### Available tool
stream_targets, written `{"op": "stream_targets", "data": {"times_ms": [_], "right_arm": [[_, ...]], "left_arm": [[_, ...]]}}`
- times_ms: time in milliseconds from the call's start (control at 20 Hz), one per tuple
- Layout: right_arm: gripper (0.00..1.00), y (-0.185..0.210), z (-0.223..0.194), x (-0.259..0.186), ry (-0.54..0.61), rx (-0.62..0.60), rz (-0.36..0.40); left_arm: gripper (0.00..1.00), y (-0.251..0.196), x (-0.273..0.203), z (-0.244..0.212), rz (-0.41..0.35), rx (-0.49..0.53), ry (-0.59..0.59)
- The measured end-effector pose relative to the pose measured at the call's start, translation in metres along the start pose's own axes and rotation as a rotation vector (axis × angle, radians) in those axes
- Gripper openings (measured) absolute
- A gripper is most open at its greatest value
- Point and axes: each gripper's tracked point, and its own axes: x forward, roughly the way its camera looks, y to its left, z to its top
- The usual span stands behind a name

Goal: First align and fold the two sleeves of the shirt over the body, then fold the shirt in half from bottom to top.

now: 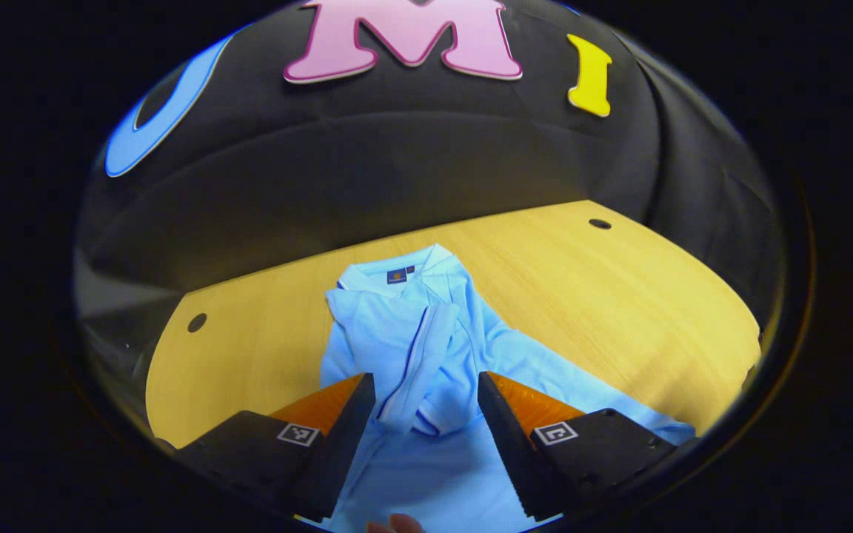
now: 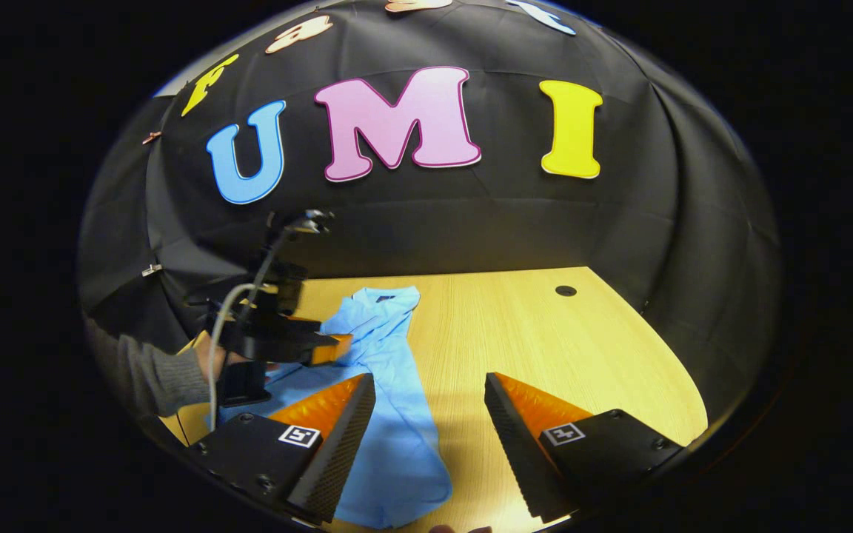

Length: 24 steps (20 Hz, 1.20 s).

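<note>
We note both tools with fingers apart and empty: the left gripper hovers over the light blue shirt on the wooden table, sleeve between its fingers, while the right gripper hangs above the shirt's right edge.

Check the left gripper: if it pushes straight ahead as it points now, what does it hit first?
Probably the shirt: the folded sleeve lies bunched between the open left gripper fingers. Depth unclear.
</note>
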Motion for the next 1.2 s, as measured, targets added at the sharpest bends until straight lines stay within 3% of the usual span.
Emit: {"op": "stream_targets", "data": {"times_ms": [50, 300, 600, 800, 1200], "right_arm": [[0.94, 0.002, -0.008, -0.002, 0.020, -0.003, 0.001], [0.96, 0.006, -0.050, -0.014, 0.127, -0.019, -0.005], [0.97, 0.004, -0.118, -0.037, 0.301, -0.029, -0.036], [0.97, 0.004, -0.154, -0.044, 0.387, -0.019, -0.059], [0.97, 0.009, -0.195, -0.043, 0.495, -0.022, -0.078]], "left_arm": [[0.90, 0.003, -0.019, -0.005, 0.002, -0.001, -0.011], [0.90, 0.020, -0.108, -0.050, 0.016, 0.030, 0.016], [0.89, 0.032, -0.186, -0.151, 0.048, -0.067, 0.193], [0.90, 0.033, -0.203, -0.193, 0.071, -0.142, 0.281], [0.90, 0.043, -0.205, -0.229, 0.130, -0.197, 0.358]]}}
